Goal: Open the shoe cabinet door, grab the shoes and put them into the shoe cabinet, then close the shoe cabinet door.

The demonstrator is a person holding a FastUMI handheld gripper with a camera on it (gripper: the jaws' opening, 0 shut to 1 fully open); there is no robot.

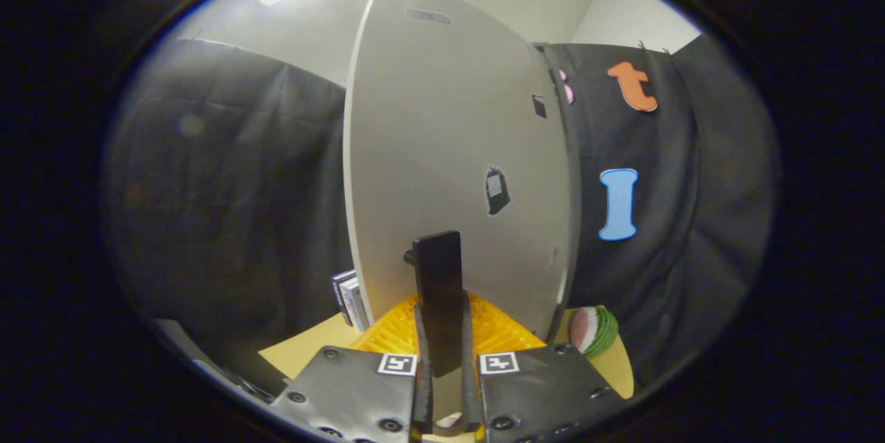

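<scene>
Fingers are closed on the black door handle (438, 301). Handle stands upright between them, both fingers pressed against its sides, so the gripper (442, 388) has the shoe cabinet door (449, 173) by the handle.

Door is a pale grey panel, seen nearly edge-on and swung toward the camera. Left edge is near; the right edge runs back toward the booth wall. Two small dark stickers on its face, one mid-panel (496, 190), one higher right (539, 106). I can't tell from here whether the door is going open or shut.

An orange ribbed surface (501, 332) sits on the tan floor (314, 353) just beyond the fingers, under the door's bottom edge. Stack of flat book-like items (349, 299) left of the door base. Green-and-pink rounded thing (594, 329) on the floor to the right. Can't identify shoes in this frame; the cabinet interior is hidden behind the door.

Risks, my judgement:
- Grip sits low on the handle. Pulling off-axis from the hinge arc could twist the handle out of the fingers.
- The door bottom may drag or catch on the orange surface if the swing dips.
- The stack on the left sits close to the door's near edge, so a wide swing could clip it.
- The door blocks the view, so anything behind it is blind.
</scene>
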